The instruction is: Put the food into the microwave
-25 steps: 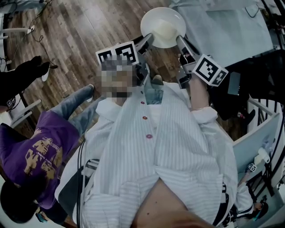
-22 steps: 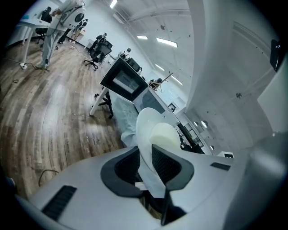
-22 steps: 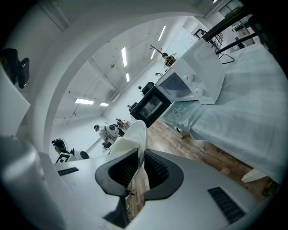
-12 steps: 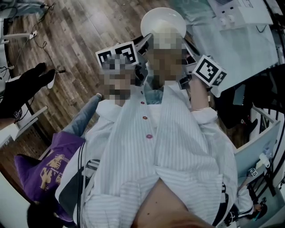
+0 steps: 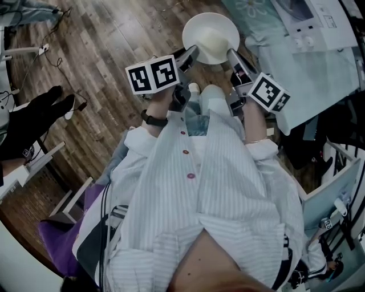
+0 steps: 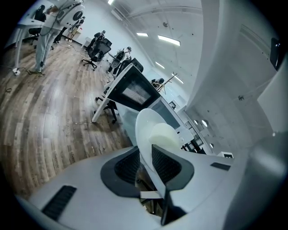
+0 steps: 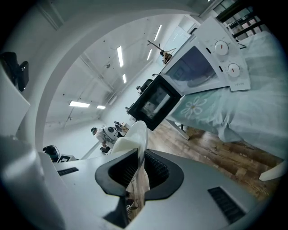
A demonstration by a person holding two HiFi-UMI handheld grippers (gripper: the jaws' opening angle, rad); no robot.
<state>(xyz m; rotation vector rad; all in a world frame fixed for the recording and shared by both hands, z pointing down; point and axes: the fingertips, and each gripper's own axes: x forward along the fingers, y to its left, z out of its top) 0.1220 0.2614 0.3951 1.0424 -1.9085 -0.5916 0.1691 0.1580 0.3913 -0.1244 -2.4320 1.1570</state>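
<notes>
A white bowl [image 5: 201, 28] with a pale lump of food [image 5: 214, 41] hangs over the wood floor, carried between both grippers. My left gripper [image 5: 191, 55] is shut on the bowl's left rim [image 6: 145, 128]; the food [image 6: 165, 134] shows just past its jaws. My right gripper [image 5: 232, 56] is shut on the opposite rim [image 7: 137, 134]. The white microwave [image 7: 204, 65] stands on a table under a teal cloth [image 7: 243, 112], with its dark door [image 7: 155, 102] swung open. In the head view the microwave [image 5: 311, 17] is at the top right, ahead of the bowl.
The clothed table [image 5: 308, 74] fills the right side. A person in dark clothing [image 5: 28, 122] stands at the left. Desks and office chairs [image 6: 99, 45] line the far room. Cables [image 5: 48, 40] lie on the wood floor [image 5: 108, 51].
Both grippers have carried the bowl toward the table, so the microwave has come into view at the top right. The bystander in purple has slid out of the frame at the lower left.
</notes>
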